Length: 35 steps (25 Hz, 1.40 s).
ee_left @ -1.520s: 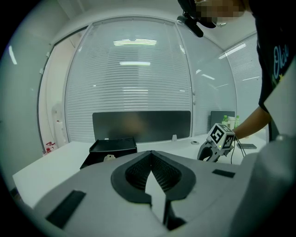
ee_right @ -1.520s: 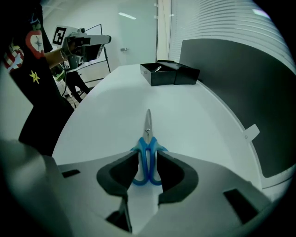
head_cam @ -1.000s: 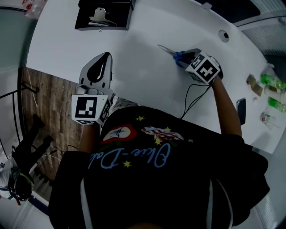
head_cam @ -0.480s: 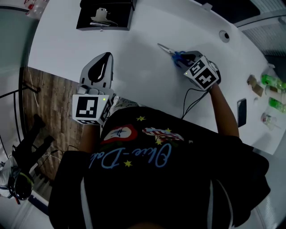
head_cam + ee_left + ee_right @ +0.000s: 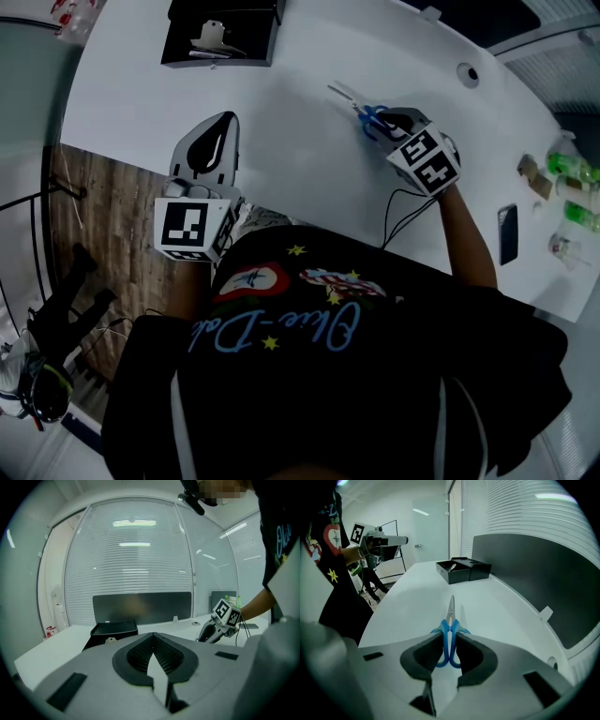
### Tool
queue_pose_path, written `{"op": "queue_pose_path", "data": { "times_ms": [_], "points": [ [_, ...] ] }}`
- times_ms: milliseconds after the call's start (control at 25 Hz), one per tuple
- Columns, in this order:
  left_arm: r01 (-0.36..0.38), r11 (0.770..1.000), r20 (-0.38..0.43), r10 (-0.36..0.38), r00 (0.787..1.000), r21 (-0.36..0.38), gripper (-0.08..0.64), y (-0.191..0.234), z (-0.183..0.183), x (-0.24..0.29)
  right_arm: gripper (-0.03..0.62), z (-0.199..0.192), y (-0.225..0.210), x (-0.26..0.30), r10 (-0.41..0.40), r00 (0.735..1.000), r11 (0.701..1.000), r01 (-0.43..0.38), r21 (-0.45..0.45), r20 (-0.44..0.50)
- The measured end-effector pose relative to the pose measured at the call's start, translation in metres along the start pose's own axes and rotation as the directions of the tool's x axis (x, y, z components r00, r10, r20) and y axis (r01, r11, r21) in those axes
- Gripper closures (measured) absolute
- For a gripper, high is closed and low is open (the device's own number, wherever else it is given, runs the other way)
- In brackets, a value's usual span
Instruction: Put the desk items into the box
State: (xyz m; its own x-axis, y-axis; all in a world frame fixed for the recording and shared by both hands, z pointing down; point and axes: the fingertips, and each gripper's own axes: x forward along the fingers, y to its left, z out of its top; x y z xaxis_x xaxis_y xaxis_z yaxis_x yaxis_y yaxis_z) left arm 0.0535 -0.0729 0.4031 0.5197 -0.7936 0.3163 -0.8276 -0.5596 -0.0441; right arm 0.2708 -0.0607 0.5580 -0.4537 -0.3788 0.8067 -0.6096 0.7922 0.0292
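Blue-handled scissors (image 5: 360, 108) (image 5: 450, 620) point away from me over the white desk (image 5: 291, 159), blades closed. My right gripper (image 5: 379, 121) (image 5: 449, 633) is shut on their handles; its jaws have just been closing with the handles between them. The black open box (image 5: 178, 47) (image 5: 461, 571) (image 5: 112, 629) stands at the desk's far left, with a small white item (image 5: 211, 30) inside. My left gripper (image 5: 223, 120) (image 5: 153, 634) hangs over the desk's near edge, shut, with nothing in it.
Green bottles (image 5: 570, 173) and a dark phone (image 5: 506, 232) lie at the desk's right end. A round cable port (image 5: 469, 73) sits near the far edge. A thin cable (image 5: 403, 202) trails from the right gripper. Wooden floor (image 5: 94, 216) lies beyond the desk's left side.
The right gripper has risen slightly and tipped, and the scissors have shifted a little up and left in the head view. The left gripper has stayed put.
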Motion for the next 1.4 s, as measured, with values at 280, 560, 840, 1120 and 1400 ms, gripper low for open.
{"op": "queue_pose_path", "data": {
  "times_ms": [280, 560, 840, 1120, 1400],
  "points": [
    [0.013, 1.000, 0.006, -0.013, 1.000, -0.001, 0.552, -0.001, 0.001, -0.001, 0.499, 0.014, 0.003, -0.011, -0.033, 0.998, 0.999, 0.032, 0.010, 0.051],
    [0.033, 0.999, 0.015, -0.033, 0.999, 0.006, 0.552, -0.001, 0.005, -0.001, 0.499, 0.027, 0.004, -0.022, -0.069, 0.993, 0.997, 0.067, 0.026, 0.092],
    [0.047, 0.999, 0.033, -0.047, 0.998, 0.004, 0.552, 0.003, 0.010, 0.000, 0.499, 0.041, 0.002, -0.031, -0.115, 0.985, 0.993, 0.112, 0.032, 0.130],
    [0.065, 0.998, 0.041, -0.065, 0.997, 0.013, 0.552, 0.013, 0.013, 0.001, 0.499, 0.072, -0.003, -0.046, -0.174, 0.966, 0.985, 0.171, 0.032, 0.192],
    [0.063, 0.998, 0.063, -0.063, 0.996, 0.009, 0.552, 0.027, 0.020, -0.002, 0.499, 0.102, -0.002, -0.053, -0.206, 0.948, 0.978, 0.205, 0.028, 0.243]
  ]
}}
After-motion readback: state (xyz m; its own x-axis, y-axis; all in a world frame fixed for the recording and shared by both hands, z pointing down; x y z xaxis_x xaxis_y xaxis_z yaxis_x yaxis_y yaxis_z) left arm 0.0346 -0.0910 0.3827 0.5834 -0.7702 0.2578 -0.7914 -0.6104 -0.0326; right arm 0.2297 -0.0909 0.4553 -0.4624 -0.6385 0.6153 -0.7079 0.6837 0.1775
